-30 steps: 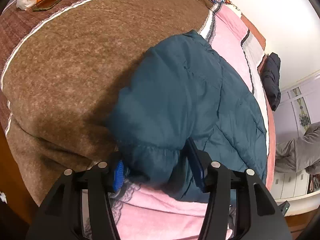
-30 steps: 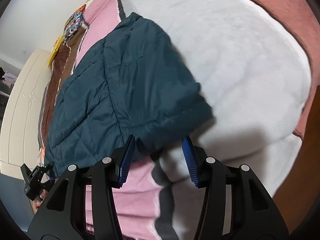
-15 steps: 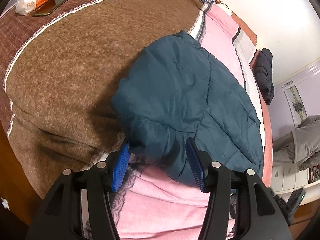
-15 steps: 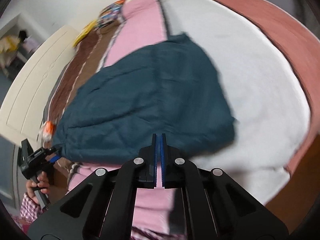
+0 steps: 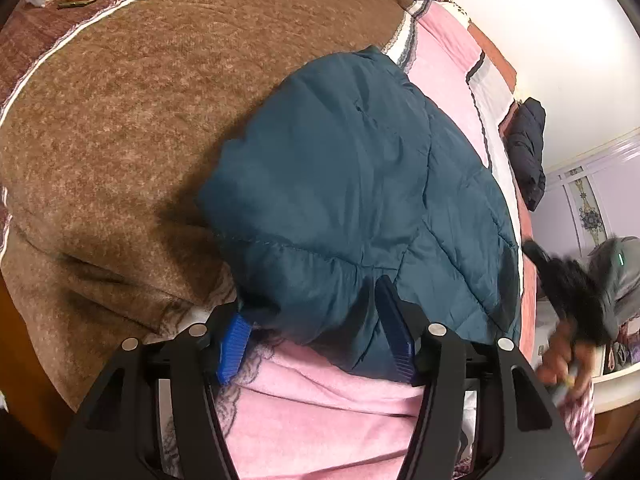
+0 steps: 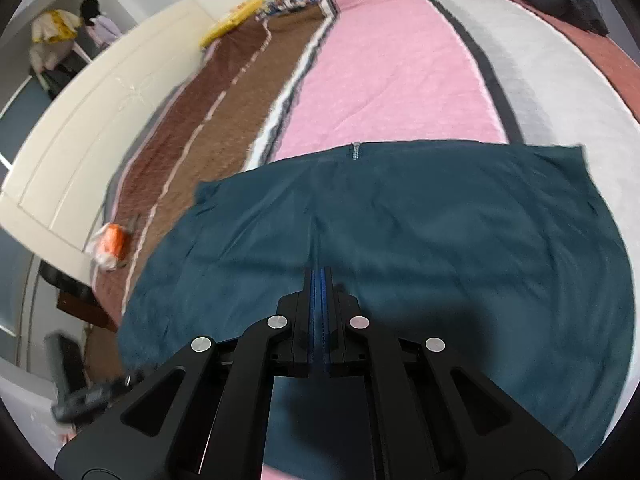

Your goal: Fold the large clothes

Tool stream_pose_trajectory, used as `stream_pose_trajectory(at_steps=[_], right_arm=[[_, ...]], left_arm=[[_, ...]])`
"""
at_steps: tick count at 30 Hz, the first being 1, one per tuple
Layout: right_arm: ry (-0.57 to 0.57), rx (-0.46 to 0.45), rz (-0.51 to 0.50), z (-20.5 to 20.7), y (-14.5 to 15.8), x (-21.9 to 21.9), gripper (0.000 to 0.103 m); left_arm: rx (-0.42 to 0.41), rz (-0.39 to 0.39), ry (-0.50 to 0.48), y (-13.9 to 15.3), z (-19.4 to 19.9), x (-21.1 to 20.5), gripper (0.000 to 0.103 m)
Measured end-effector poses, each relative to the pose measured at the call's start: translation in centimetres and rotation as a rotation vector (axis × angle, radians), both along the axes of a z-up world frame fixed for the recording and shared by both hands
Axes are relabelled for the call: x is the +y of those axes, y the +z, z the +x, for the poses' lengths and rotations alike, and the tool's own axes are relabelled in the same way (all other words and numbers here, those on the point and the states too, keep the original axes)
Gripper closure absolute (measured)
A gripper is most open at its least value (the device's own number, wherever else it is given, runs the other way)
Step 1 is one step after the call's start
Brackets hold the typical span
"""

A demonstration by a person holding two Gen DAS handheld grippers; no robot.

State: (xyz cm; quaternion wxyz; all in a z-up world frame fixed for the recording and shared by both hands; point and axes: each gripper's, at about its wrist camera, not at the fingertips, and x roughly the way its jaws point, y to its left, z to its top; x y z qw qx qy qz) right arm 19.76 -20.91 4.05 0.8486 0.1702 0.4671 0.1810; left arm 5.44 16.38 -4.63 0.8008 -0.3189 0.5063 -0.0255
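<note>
So the teal puffer jacket (image 5: 360, 184) is lying spread across the middle of the bed, half on the brown blanket (image 5: 120, 120) and half on the pink blanket (image 6: 384, 72). Lots of open bedding around it: brown fills the whole left of the left wrist view, and in the right wrist view pink and grey stripes run off to the top of the frame past the jacket's far edge.

The left gripper (image 5: 316, 332) sits at the jacket's near corner, lower centre, jaws opening, a bunched fold of fabric between the blue pads. Whether the pads press it I honestly can't tell. The right gripper (image 6: 321, 280) is clamped fully together with nothing in it, hovering over the jacket's middle.

Right wrist view is smeared, so the orange packet (image 6: 110, 240) at the left edge is just a blob. A blurry hand (image 5: 568, 352) shows at right.

Jacket looks quilted, slightly shiny, zipper (image 6: 355, 151) at the far hem.
</note>
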Motion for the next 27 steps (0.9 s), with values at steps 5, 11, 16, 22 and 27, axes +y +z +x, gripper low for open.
stream_pose_trajectory(at_steps=[5, 11, 16, 22, 27], right_arm=[[-0.008, 0.087, -0.064, 5.2, -3.3, 1.9, 0.1], [-0.033, 0.183, -0.022, 7.5, -7.0, 1.9, 0.103], [-0.031, 0.169, -0.038, 7.1, -6.1, 1.9, 0.103], [0.008, 0.057, -0.013, 2.2, -1.8, 0.5, 0.103], [0.103, 0.081, 0.048, -4.7, -1.6, -0.1, 0.101]], left_arm=[[0.012, -0.019, -0.002, -0.7, 0.3, 0.3, 0.045], [0.017, -0.045, 0.005, -1.5, 1.0, 0.7, 0.035], [0.015, -0.074, 0.004, -1.6, 1.9, 0.8, 0.035], [0.006, -0.107, 0.028, -1.6, 2.5, 1.1, 0.032], [0.01, -0.134, 0.054, -2.2, 2.9, 1.1, 0.031]])
